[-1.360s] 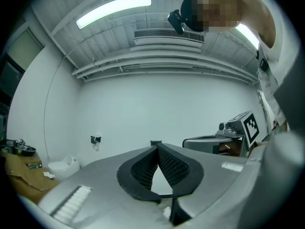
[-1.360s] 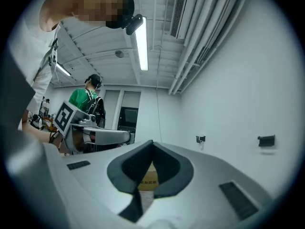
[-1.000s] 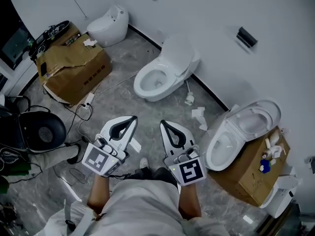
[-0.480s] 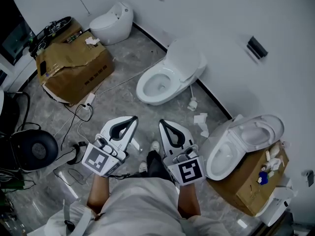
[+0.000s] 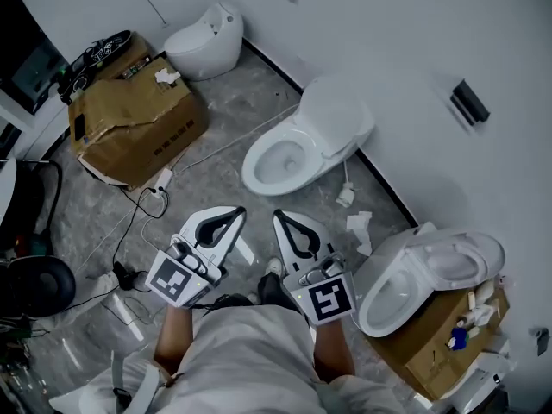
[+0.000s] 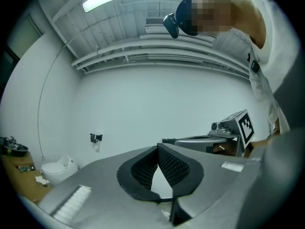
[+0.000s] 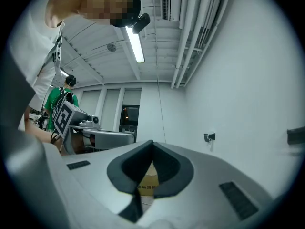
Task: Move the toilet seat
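White plastic, the toilet seat (image 5: 457, 264) is an oval ring tipped up and back over the open bowl (image 5: 386, 293) of a toilet at the lower right, close to the wall and against a cardboard box (image 5: 435, 348). It lies to the right of the right gripper (image 5: 281, 220), apart from it, and farther from the left gripper (image 5: 235, 214). Both grippers point ahead side by side, jaws pressed together with nothing between them. A second toilet (image 5: 289, 149) stands ahead of them.
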A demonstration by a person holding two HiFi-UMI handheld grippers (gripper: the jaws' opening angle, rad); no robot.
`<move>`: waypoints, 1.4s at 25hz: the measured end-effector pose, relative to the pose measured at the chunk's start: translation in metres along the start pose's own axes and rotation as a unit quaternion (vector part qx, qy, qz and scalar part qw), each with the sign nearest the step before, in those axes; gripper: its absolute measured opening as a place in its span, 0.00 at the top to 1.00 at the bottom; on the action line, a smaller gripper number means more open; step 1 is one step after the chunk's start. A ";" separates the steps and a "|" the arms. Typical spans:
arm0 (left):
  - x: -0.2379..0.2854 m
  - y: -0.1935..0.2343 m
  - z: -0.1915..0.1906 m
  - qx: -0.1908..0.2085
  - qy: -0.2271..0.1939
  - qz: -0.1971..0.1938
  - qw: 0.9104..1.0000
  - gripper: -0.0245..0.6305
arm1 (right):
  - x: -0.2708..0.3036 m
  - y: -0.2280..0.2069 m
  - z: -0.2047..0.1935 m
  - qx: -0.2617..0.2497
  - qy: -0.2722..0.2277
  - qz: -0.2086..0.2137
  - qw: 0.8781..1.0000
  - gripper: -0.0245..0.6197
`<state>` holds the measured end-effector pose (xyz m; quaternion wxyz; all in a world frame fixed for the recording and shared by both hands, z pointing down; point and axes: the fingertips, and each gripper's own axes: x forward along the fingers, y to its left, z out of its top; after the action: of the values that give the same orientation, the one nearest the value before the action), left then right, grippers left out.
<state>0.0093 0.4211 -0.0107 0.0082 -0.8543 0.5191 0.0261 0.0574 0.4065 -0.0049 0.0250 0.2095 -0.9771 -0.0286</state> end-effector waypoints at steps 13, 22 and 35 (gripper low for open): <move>0.081 0.025 -0.023 0.006 0.011 -0.006 1.000 0.97 | 0.016 -0.073 -0.025 0.008 0.000 0.009 1.000 0.96; 0.107 0.060 -0.049 -0.010 0.010 -0.037 0.999 0.97 | 0.050 -0.098 -0.052 0.020 0.012 -0.015 1.000 0.96; 0.163 0.170 -0.119 -0.075 0.048 -0.095 0.992 0.97 | 0.154 -0.158 -0.111 0.072 0.046 -0.081 0.993 0.96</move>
<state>-0.0624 0.1935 0.1013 -0.0786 -0.8980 0.4323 0.0232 -0.0112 0.1944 0.1005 0.0526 0.2904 -0.9542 0.0491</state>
